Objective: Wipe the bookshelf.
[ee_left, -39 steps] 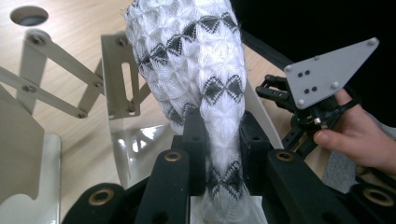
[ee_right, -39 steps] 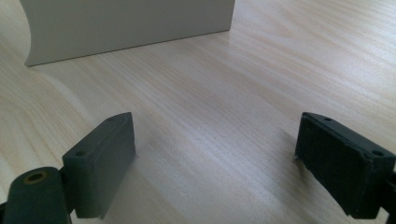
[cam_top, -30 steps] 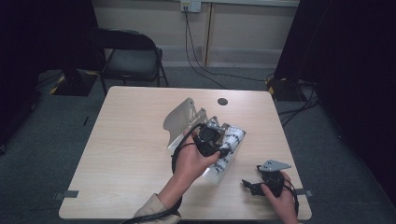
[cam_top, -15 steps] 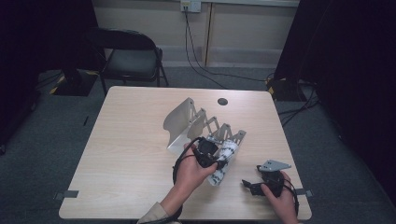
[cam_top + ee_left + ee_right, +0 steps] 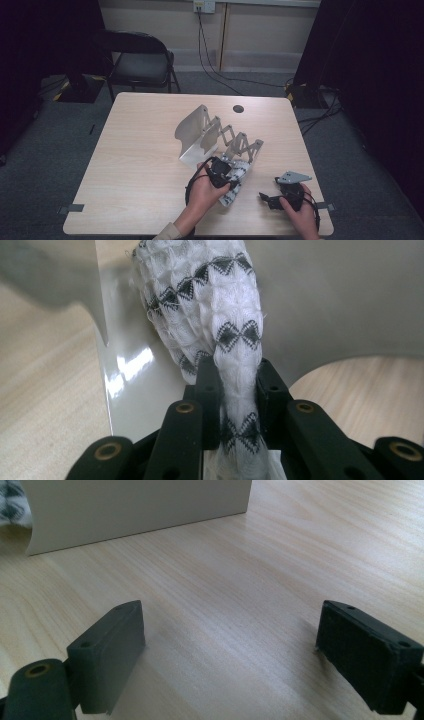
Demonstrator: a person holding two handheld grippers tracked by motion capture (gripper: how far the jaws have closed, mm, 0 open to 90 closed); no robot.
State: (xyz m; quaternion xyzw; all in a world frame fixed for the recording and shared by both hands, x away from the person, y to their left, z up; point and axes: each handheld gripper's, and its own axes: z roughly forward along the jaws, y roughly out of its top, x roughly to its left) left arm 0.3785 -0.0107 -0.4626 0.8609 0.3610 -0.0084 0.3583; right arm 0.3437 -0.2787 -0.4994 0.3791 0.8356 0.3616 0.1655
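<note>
Left gripper (image 5: 239, 390) clamps white patterned cloth (image 5: 220, 315) – cloth lies in metal folding rack (image 5: 215, 137). Right gripper (image 5: 230, 655) wide apart above table (image 5: 280, 570) – cloth's far end hidden.

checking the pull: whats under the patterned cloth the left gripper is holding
The left gripper is shut on the white cloth, which lies on the grey folding rack's base plate. Bare wooden table shows beside the plate. Whatever lies directly beneath the cloth is covered.

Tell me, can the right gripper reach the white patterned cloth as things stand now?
Probably yes. The right gripper, jaws open, lies near the cloth, with bare table between; the left gripper already grips it.
</note>
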